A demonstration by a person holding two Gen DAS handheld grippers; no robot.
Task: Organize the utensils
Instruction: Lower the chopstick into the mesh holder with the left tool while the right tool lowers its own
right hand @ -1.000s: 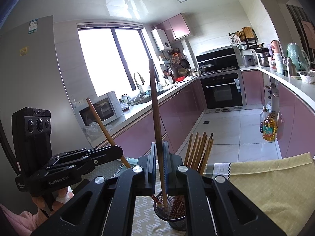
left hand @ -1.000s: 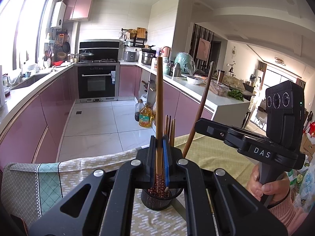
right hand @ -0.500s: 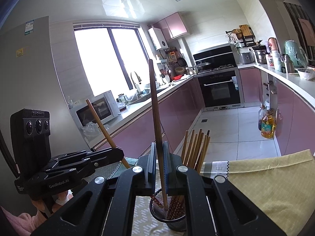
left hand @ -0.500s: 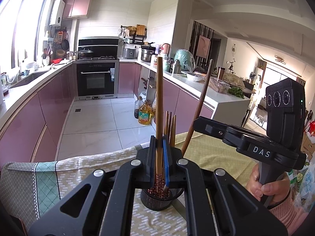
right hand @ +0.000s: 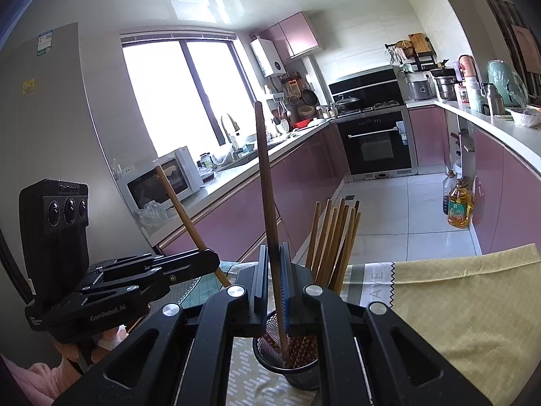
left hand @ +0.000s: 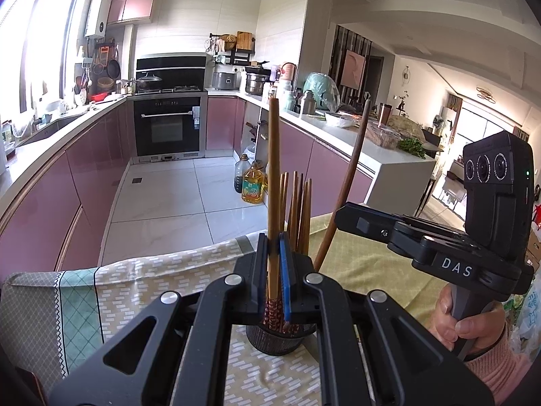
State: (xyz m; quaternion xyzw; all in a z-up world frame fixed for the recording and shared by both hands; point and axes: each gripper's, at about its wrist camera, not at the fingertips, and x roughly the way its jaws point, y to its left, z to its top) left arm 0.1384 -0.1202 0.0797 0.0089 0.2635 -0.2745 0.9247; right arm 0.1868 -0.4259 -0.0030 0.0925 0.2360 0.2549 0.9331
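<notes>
Two claws, left claw (left hand: 274,272) and right claw (right hand: 274,279), each grip one chopstick (left hand: 272,182) upright over the mesh holder (right hand: 290,360) at lower centre of frame (several chopsticks (right hand: 333,242) already stand inside). Insertion appears under way on the cloth-covered desk (right hand: 466,308); next, lower each tip inside the rim, then release.

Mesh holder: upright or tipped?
Upright. The mesh holder stands on the tablecloth, rim up, with chopsticks standing in it.

We are in a home kitchen: pink cabinets (left hand: 84,182) line both sides, an oven (left hand: 169,128) sits under a hob and black hood (left hand: 170,67), a microwave (right hand: 162,182) and sink tap (right hand: 230,125) stand by the window (right hand: 182,91), and a living room (left hand: 473,128) opens beyond.
</notes>
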